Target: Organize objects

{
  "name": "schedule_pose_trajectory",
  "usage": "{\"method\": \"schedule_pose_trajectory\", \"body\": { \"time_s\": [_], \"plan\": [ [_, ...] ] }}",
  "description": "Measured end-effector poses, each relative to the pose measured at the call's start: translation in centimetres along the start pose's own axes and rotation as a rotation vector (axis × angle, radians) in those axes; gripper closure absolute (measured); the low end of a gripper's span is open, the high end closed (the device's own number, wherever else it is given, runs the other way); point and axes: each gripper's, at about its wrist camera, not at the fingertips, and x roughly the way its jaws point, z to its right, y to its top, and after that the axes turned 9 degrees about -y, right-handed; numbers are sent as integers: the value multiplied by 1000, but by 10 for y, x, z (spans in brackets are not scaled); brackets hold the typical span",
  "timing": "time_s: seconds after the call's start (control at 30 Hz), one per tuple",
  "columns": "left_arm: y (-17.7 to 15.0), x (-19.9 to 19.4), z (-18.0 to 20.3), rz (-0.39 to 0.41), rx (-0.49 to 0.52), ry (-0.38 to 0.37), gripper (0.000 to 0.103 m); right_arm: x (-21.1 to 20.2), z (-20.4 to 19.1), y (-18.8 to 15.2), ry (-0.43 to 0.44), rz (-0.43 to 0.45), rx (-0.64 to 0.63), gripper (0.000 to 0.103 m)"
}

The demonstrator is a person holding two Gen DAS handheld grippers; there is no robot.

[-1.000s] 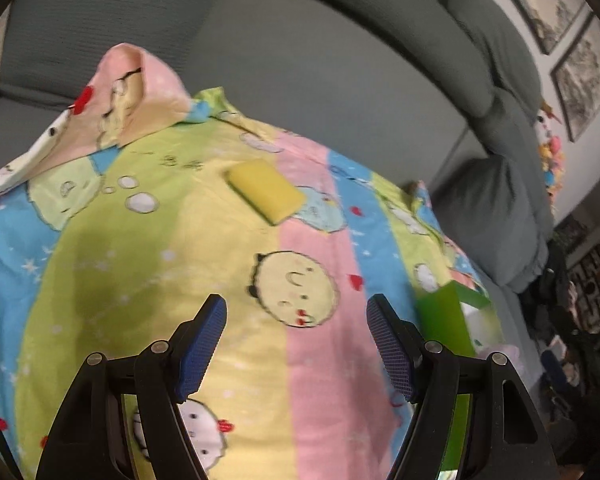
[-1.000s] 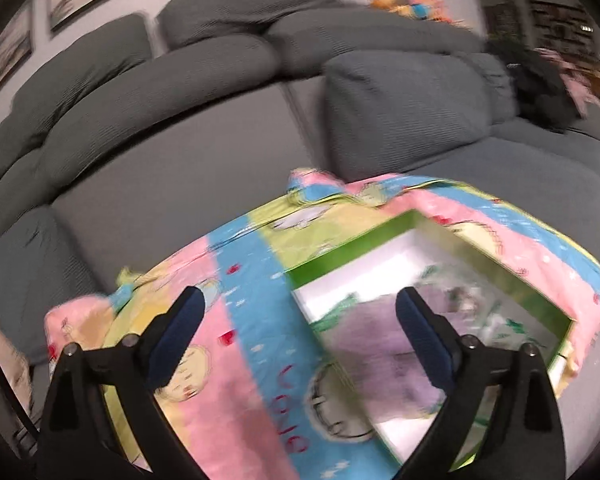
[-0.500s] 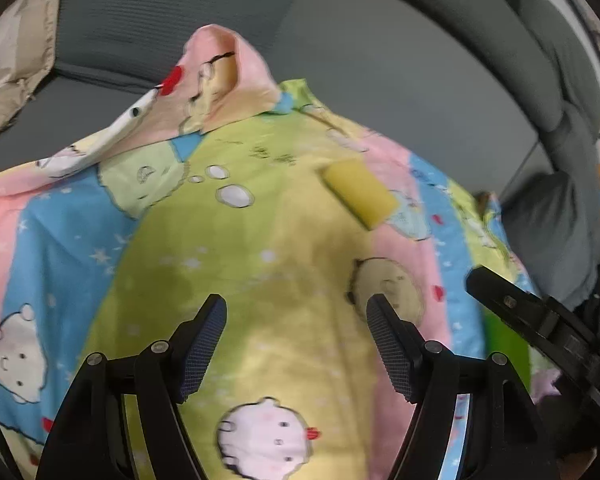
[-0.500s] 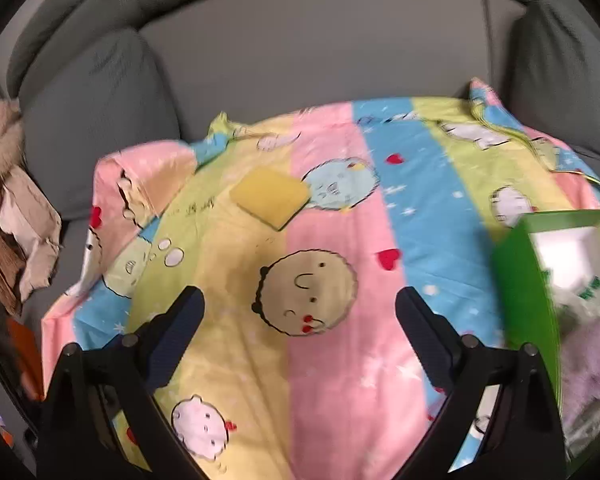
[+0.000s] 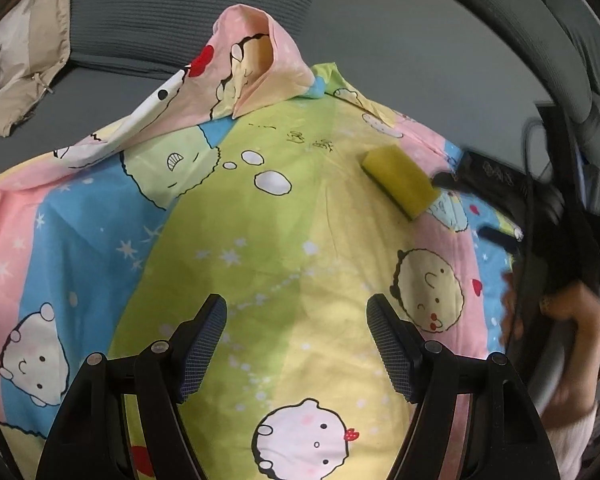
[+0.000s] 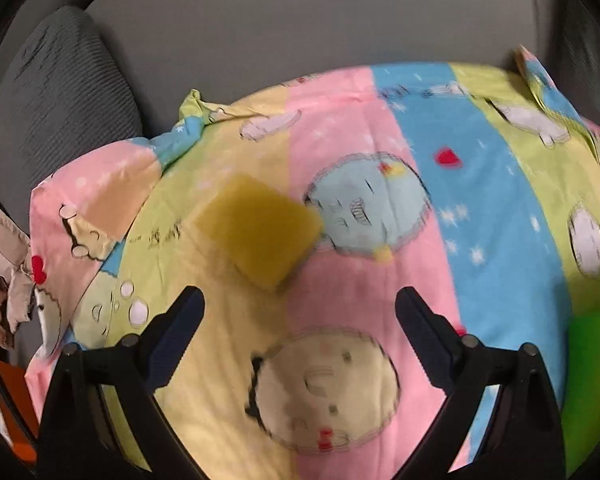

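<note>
Grey sofa [image 6: 300,20] backs the cartoon sheet [image 6: 480,208]; yellow sponge [image 6: 260,236] lies flat just beyond the right claw [image 6: 298,316], both claws agape, left claw [image 5: 296,332] empty

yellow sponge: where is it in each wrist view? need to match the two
Left wrist: the yellow sponge lies right of centre in the upper half, flat on the cartoon sheet.
Right wrist: the sponge sits left of centre, just beyond the open right gripper.
Shared landmark: the round yellow smiling face printed on the sheet, nearer the camera than the sponge.
</note>
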Motion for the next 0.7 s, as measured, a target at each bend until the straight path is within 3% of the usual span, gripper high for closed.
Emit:
{"method": "schedule_pose_trajectory", "body": {
  "time_s": [0.13, 0.37, 0.43, 0.47, 0.6, 0.7],
  "plan": [
    [1, 3, 1, 1, 6, 22, 30, 26, -27, 13, 79, -77, -66, 7],
    [0, 4, -1, -13, 0, 13, 30, 60, -60, 25, -162, -26, -272, 7],
    [0, 5, -3, -13, -7, 14, 30, 70, -60, 28, -162, -51, -295, 11],
    [0, 5, -4, -14, -13, 9, 30, 76, -60, 28, -153, -61, -304, 20],
    [1, 7, -5, -18, -22, -8, 30, 74, -53, 19, -121, -15, -294, 26],
    [0, 6, -2, -20, -16, -9, 30, 61, -51, 2, -88, -31, -286, 26]
  ]
}}
